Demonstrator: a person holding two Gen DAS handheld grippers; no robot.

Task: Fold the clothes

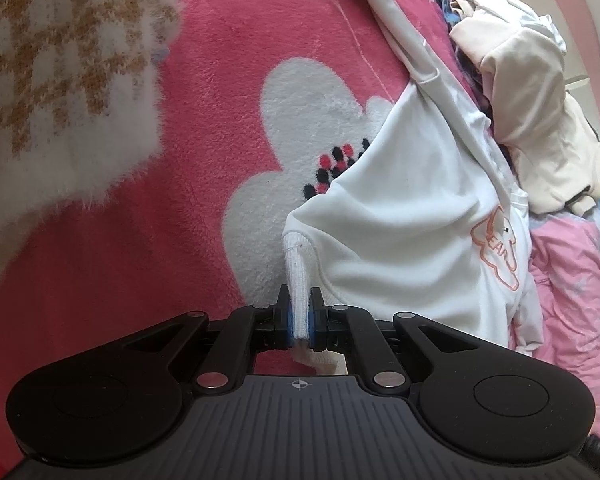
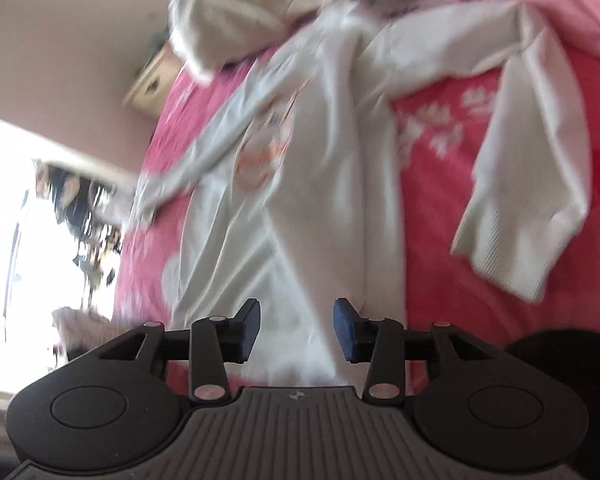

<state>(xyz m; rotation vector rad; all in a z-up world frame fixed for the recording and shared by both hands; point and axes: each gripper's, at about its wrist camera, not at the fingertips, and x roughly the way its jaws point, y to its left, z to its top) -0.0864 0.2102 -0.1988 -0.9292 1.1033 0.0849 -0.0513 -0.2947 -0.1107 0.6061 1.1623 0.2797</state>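
Note:
A white sweatshirt [image 1: 400, 208] with an orange print [image 1: 498, 248] lies on the pink blanket [image 1: 240, 40]. My left gripper [image 1: 300, 300] is shut on its ribbed white cuff [image 1: 298, 268], which stands up between the blue pads. The right wrist view is blurred. It shows the same sweatshirt [image 2: 320, 160] spread out, one sleeve [image 2: 520, 208] with a ribbed end lying to the right. My right gripper [image 2: 296, 316] is open just above the sweatshirt's lower part, and its pads do not press on the white cloth seen between the fingers.
A fluffy white and orange checked garment [image 1: 60, 80] lies at the far left. A pile of cream clothes [image 1: 540, 120] and a pink quilted piece [image 1: 572, 280] crowd the right side. The right wrist view has a bright window [image 2: 4, 220] at left.

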